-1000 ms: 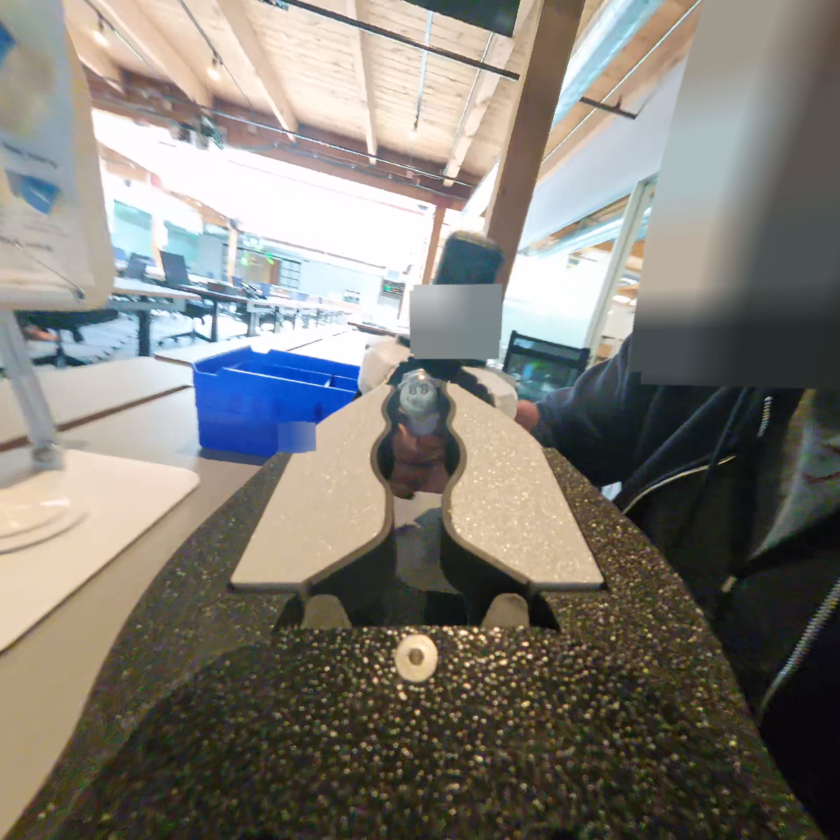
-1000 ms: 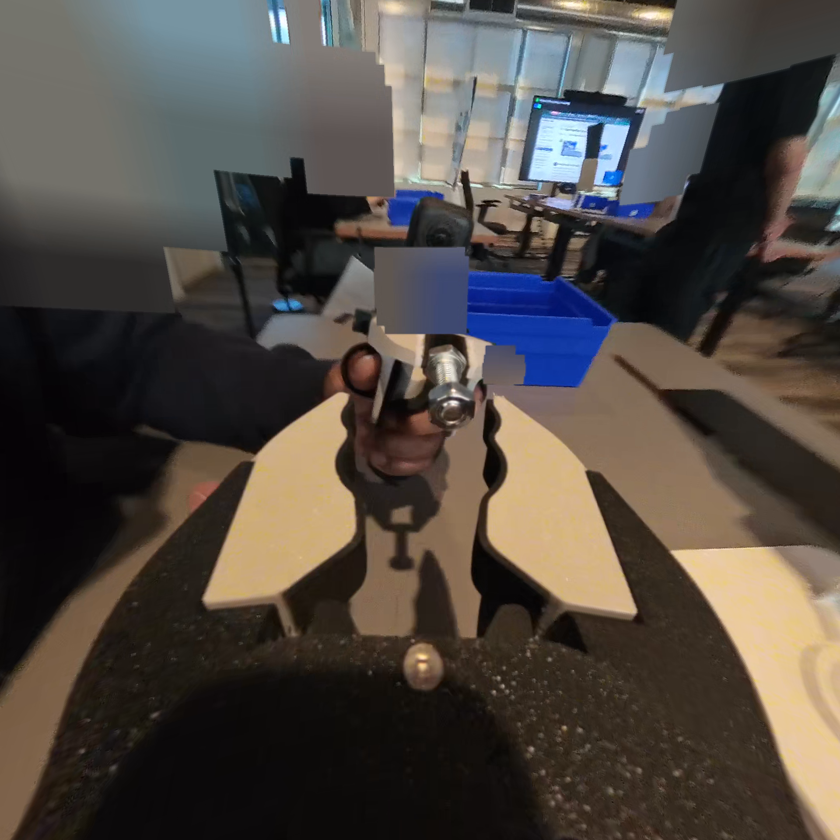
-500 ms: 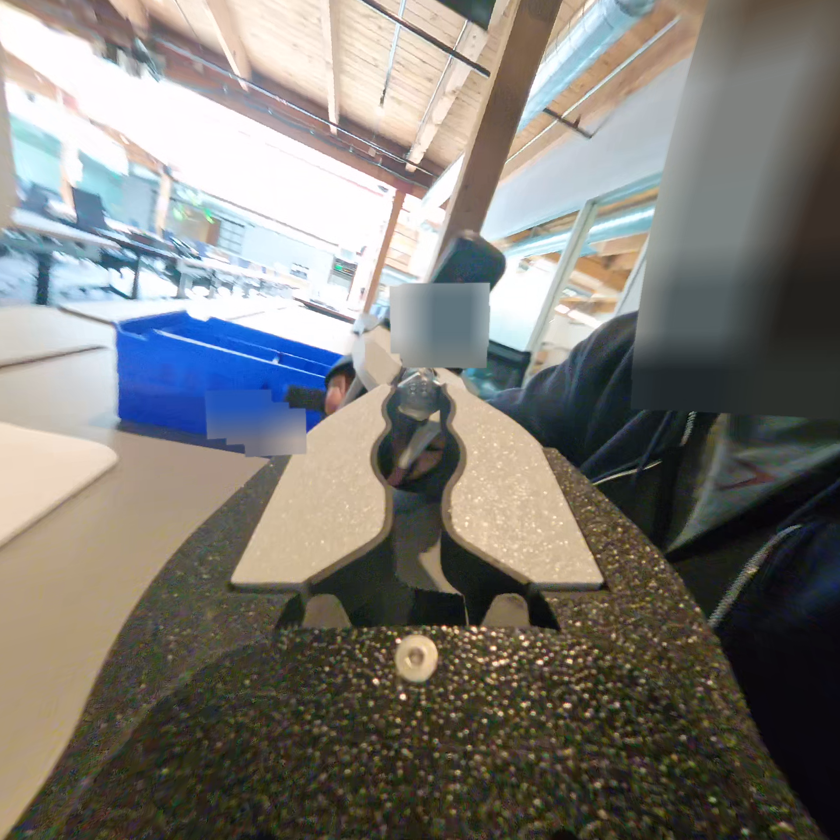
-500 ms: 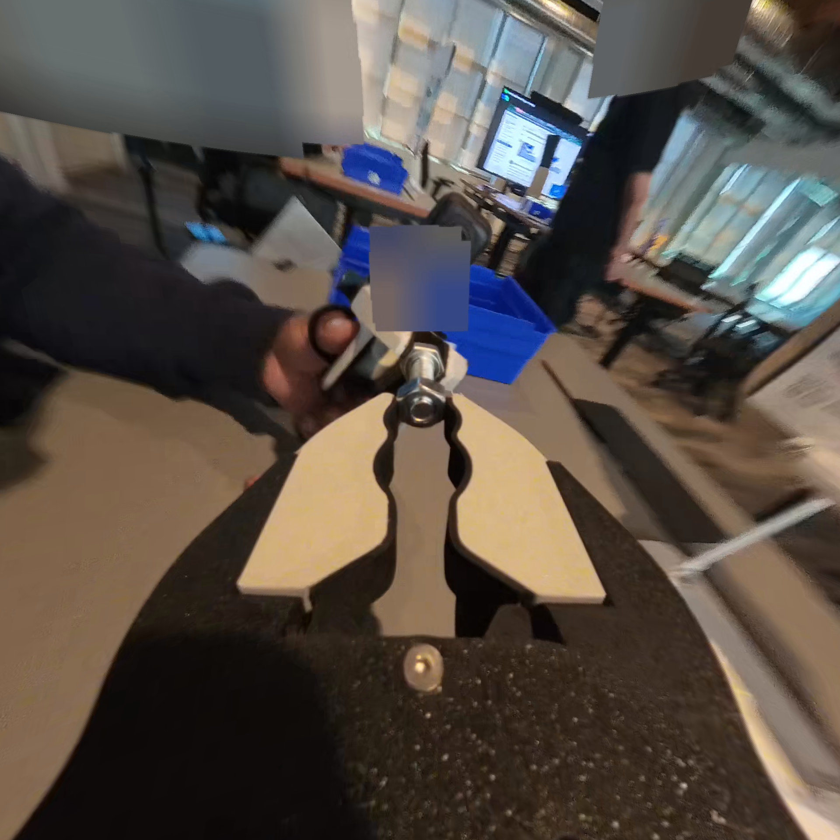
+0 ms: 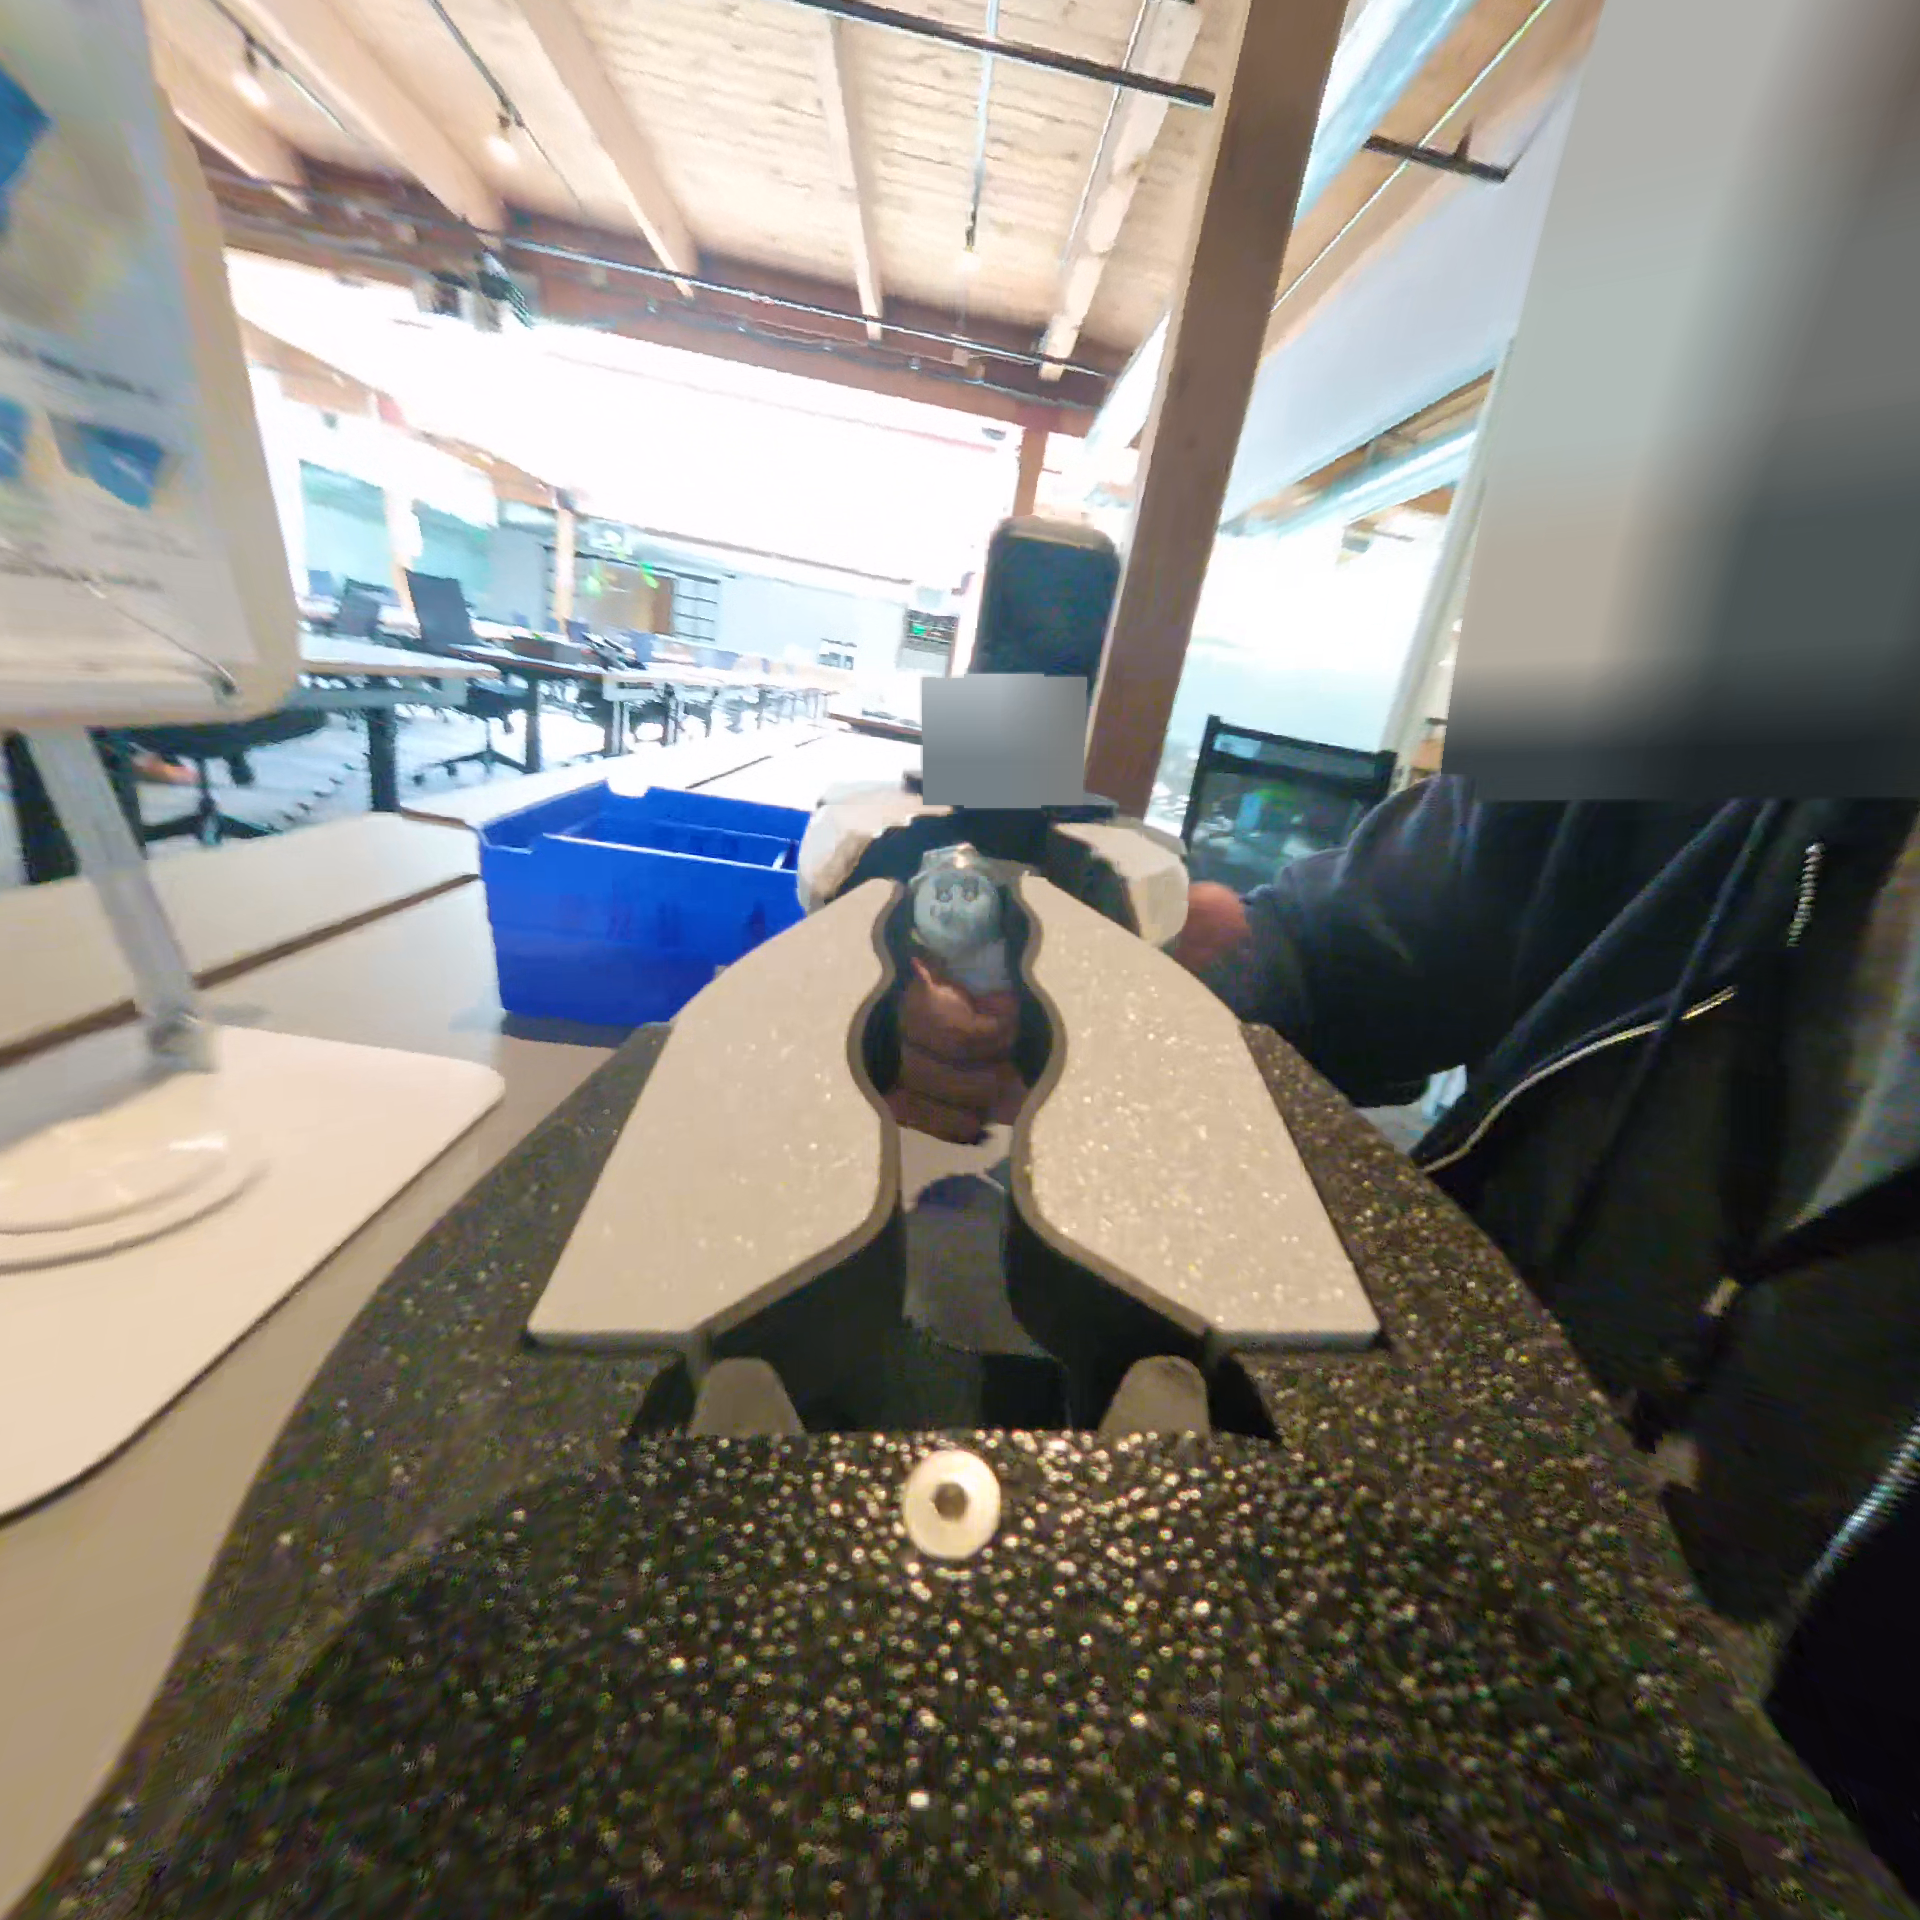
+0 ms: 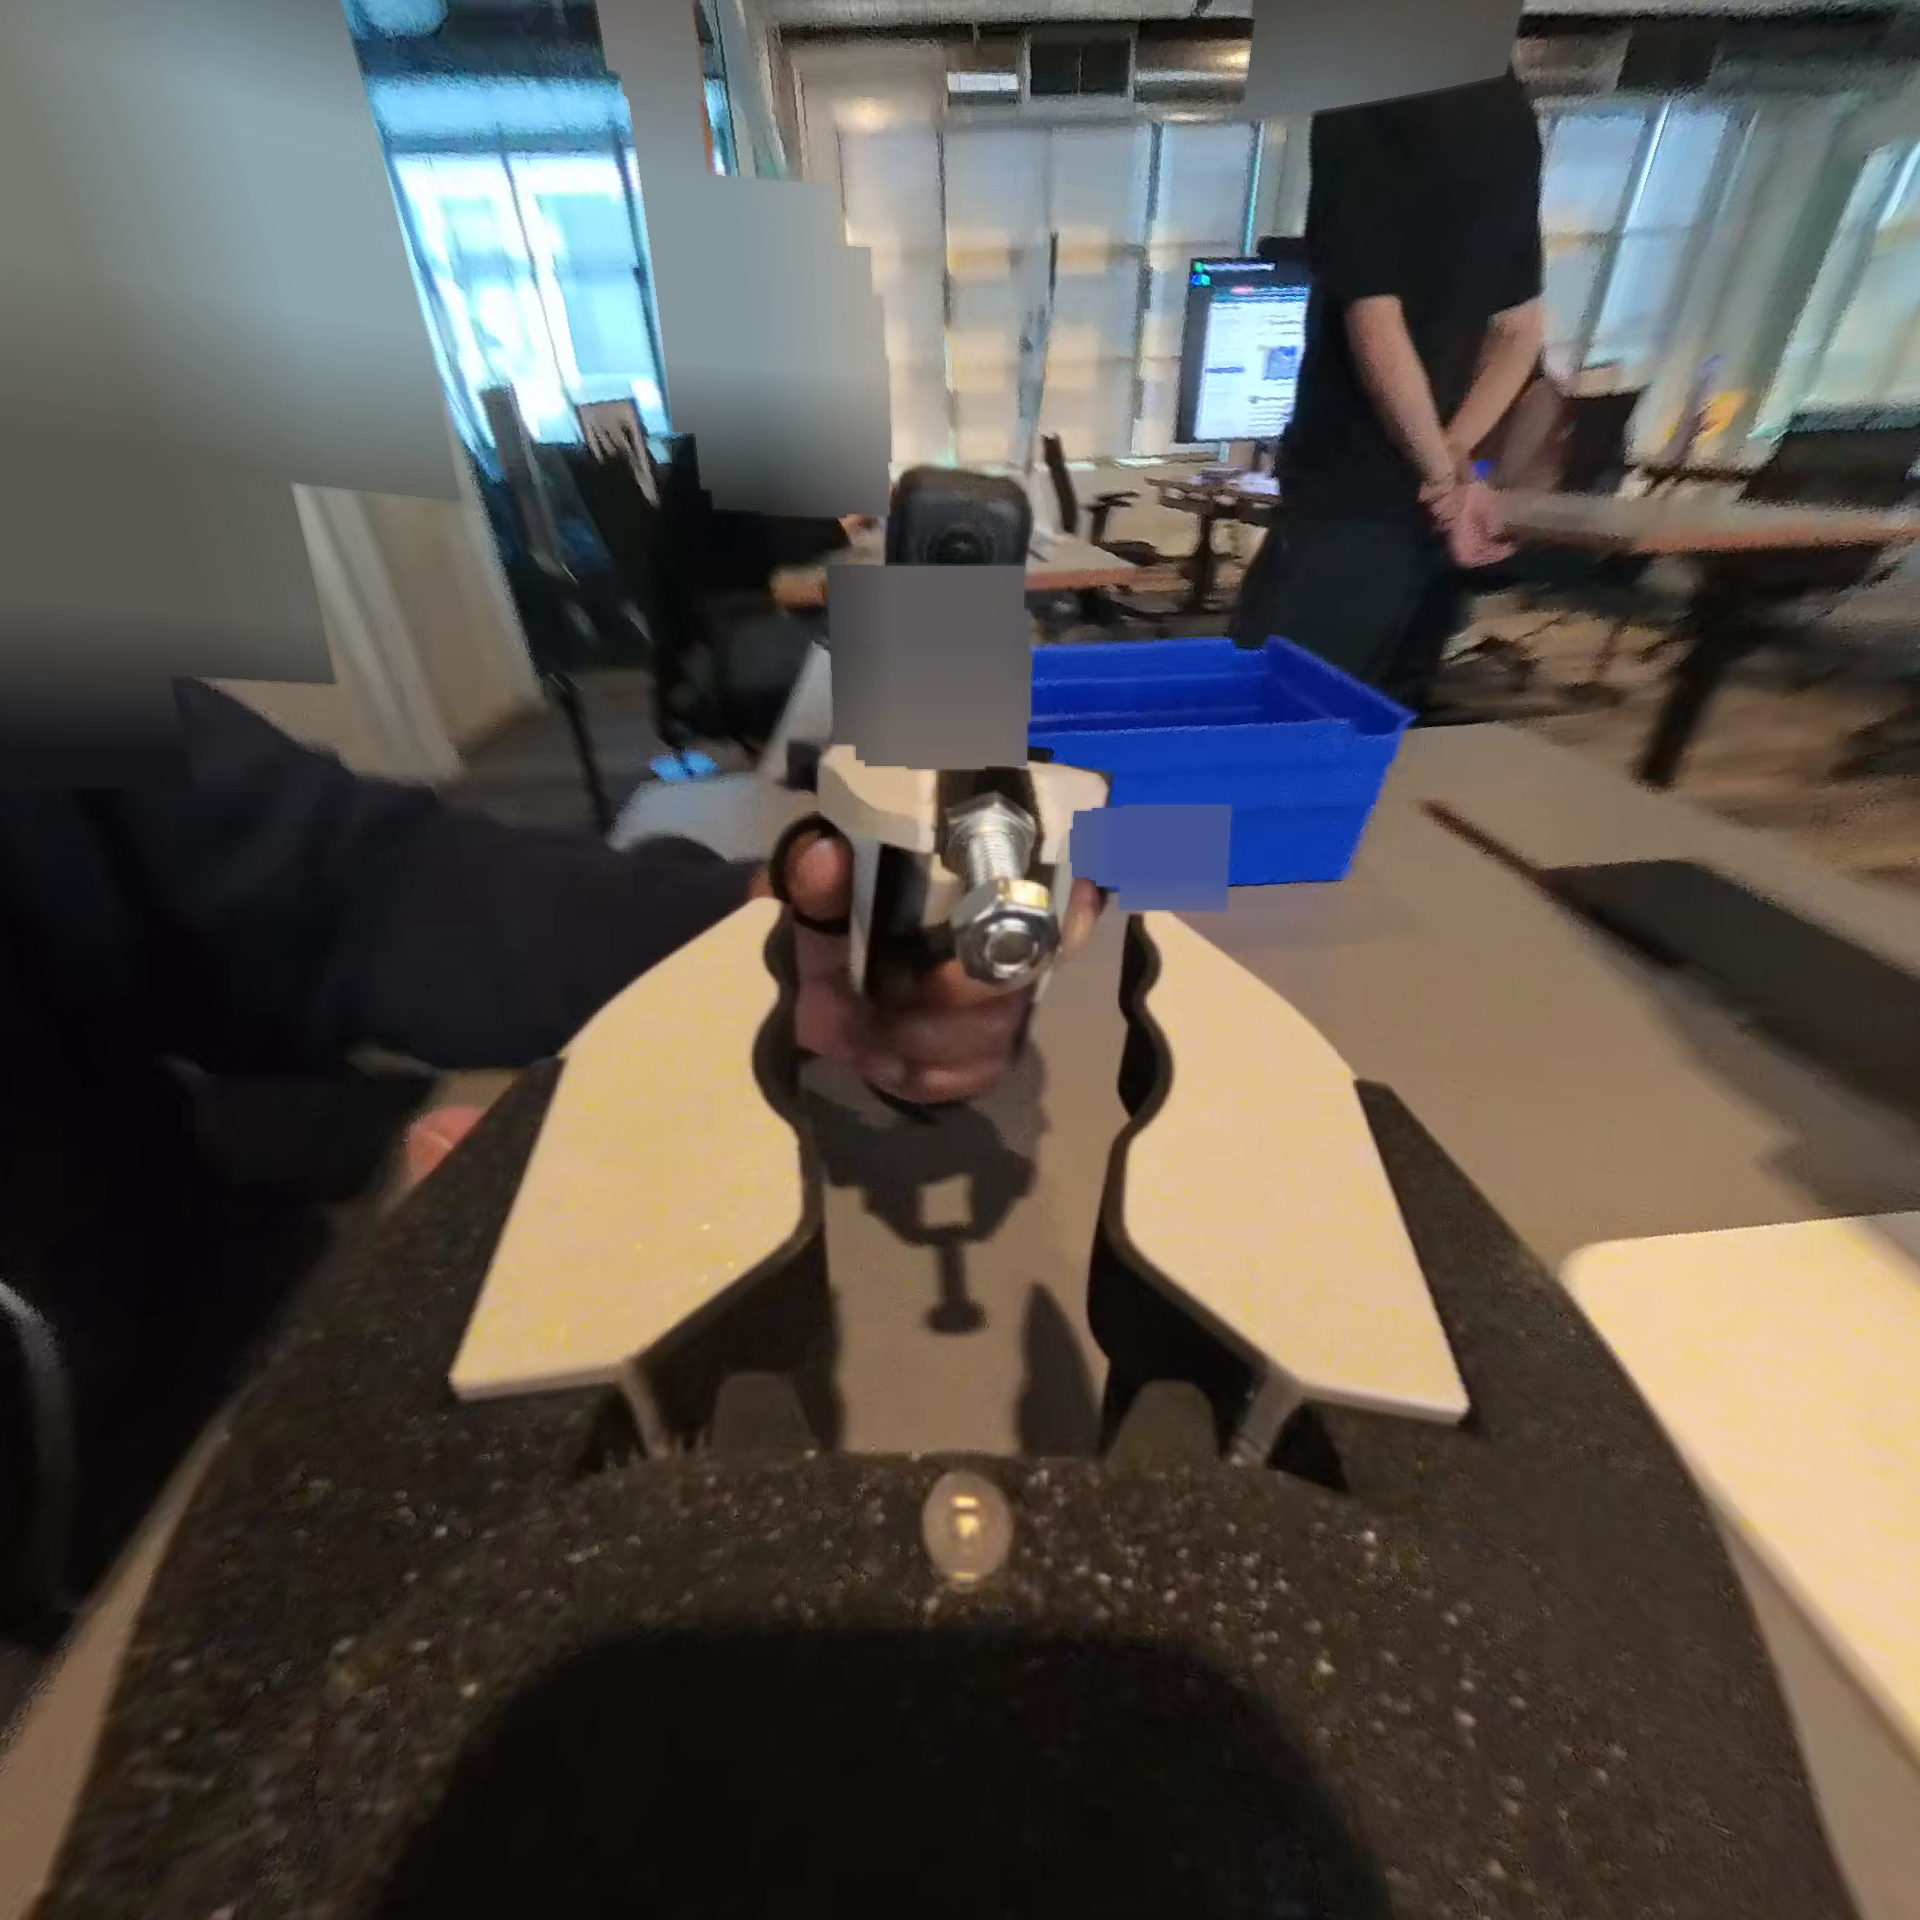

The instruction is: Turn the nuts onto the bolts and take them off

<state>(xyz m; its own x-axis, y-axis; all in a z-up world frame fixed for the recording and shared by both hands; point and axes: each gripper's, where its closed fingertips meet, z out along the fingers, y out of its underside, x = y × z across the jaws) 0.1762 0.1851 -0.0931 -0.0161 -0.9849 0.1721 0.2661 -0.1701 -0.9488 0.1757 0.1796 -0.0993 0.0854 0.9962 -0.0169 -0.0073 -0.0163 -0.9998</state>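
The left gripper [image 5: 954, 914] clamped the bolt [image 6: 987, 844]; the right gripper [image 6: 951, 935] stood apart. It should close squarely on the nut [image 6: 1003, 943] before turning.

Right gripper [image 6: 951, 935] jaws now apart, off the nut [image 6: 1003, 940].

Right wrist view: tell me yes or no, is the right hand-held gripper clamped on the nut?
No: the right hand-held gripper is open, with the nut between its fingers, untouched.
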